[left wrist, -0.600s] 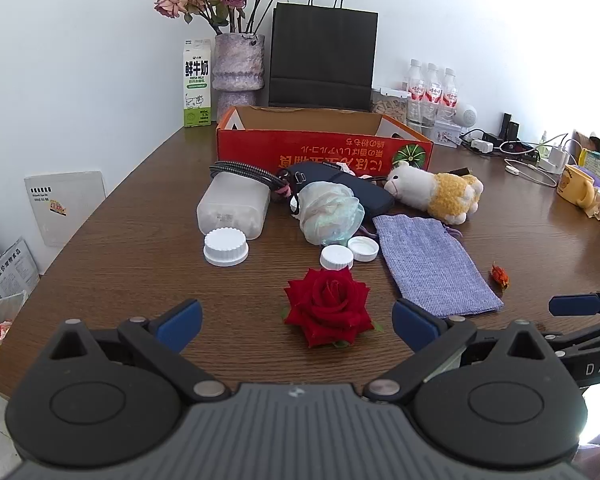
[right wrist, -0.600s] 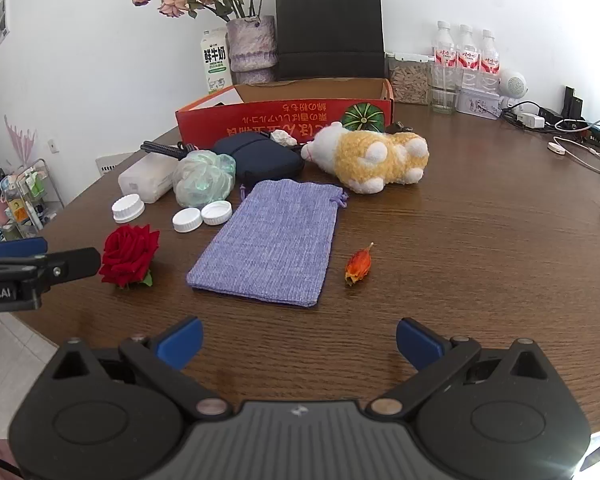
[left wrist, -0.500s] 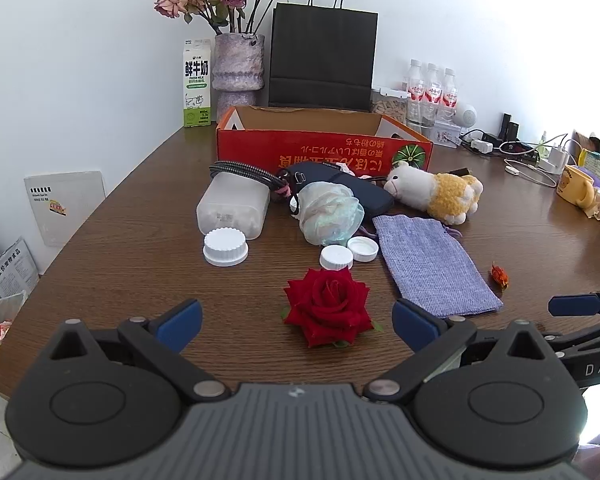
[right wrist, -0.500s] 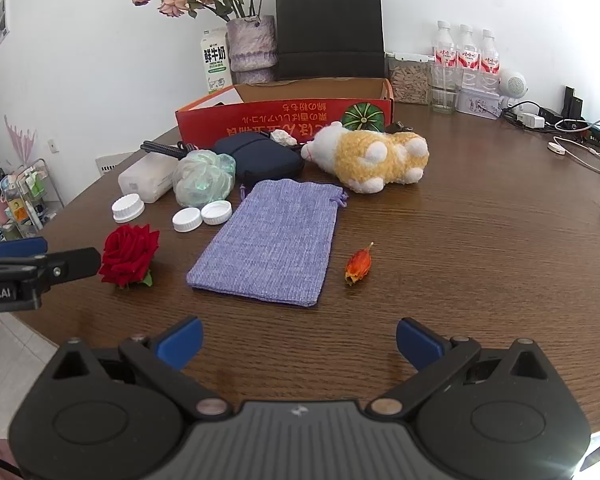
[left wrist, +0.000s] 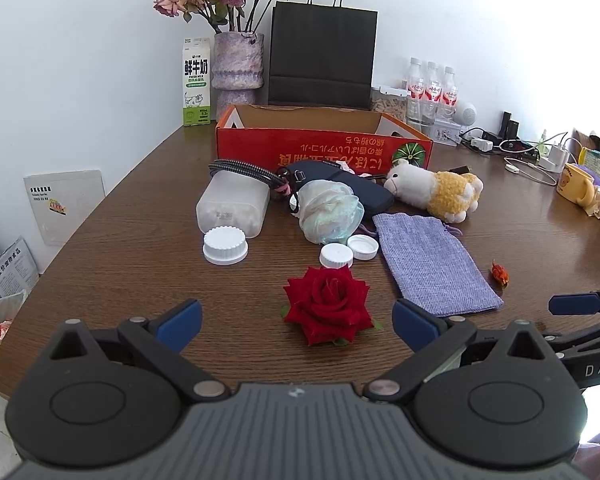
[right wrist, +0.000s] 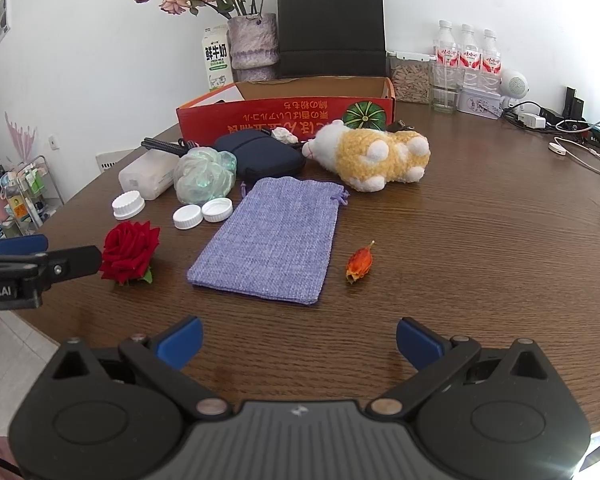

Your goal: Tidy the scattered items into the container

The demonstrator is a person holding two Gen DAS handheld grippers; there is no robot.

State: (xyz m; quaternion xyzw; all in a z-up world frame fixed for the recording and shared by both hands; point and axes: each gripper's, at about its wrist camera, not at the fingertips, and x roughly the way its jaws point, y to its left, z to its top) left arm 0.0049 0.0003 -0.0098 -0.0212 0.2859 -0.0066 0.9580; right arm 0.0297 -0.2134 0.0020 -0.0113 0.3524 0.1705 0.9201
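Hovering over table (left wrist: 100,248): left gripper (left wrist: 296,320) jaws wide apart, empty, red rose (left wrist: 327,303) between fingertips; right gripper (right wrist: 298,340) likewise spread, empty, near purple pouch (right wrist: 272,236).

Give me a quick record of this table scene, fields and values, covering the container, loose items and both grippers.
container: red cardboard box, open top, behind the clutter
nearest left gripper: red rose, between the open fingers
nearest right gripper: purple drawstring pouch, lying flat
small item: orange dried bud, right of the pouch
caps: three white lids, loose
soft toy: plush sheep, on its side
grippers: both open, empty
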